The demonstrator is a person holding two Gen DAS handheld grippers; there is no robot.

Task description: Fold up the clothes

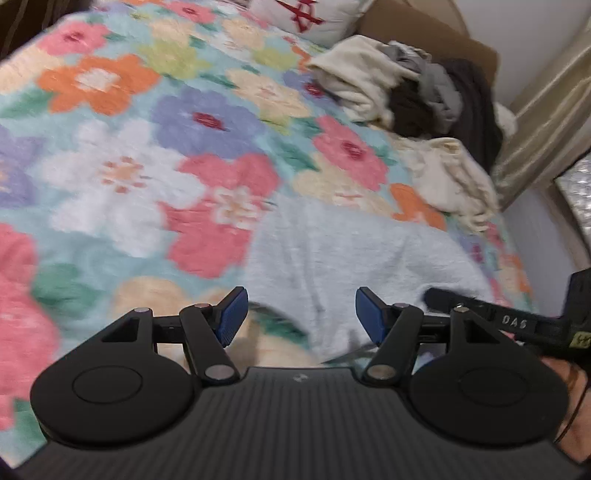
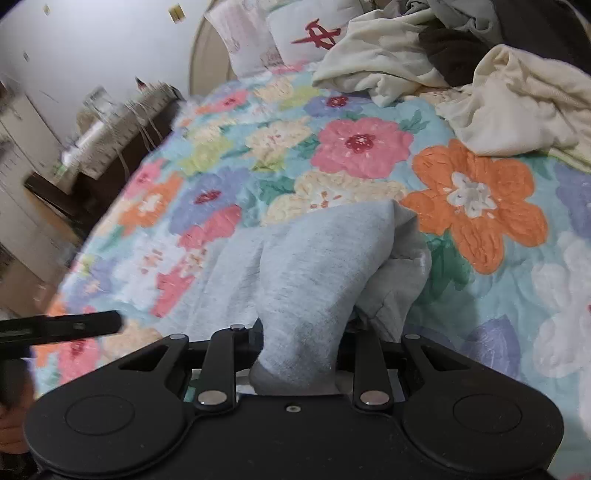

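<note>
A fold of the grey garment point(image 2: 325, 266) is clamped between the jaws of the right gripper point(image 2: 295, 343), whose pads are hidden by the cloth; the fabric is bunched just above the flowered bedspread point(image 2: 476, 199). The left gripper point(image 1: 301, 312) is held spread apart with nothing between its blue pads point(image 1: 232, 314) — it is seen over the near edge of the same garment point(image 1: 343, 254), which is draped on the bedspread point(image 1: 122, 173). Farther across the bedspread, a heap of cream, grey and dark clothes point(image 2: 461, 55) is piled. Beyond the heap, a white pillow with a red character point(image 2: 314, 33) is propped at the bedspread's far end.
</note>
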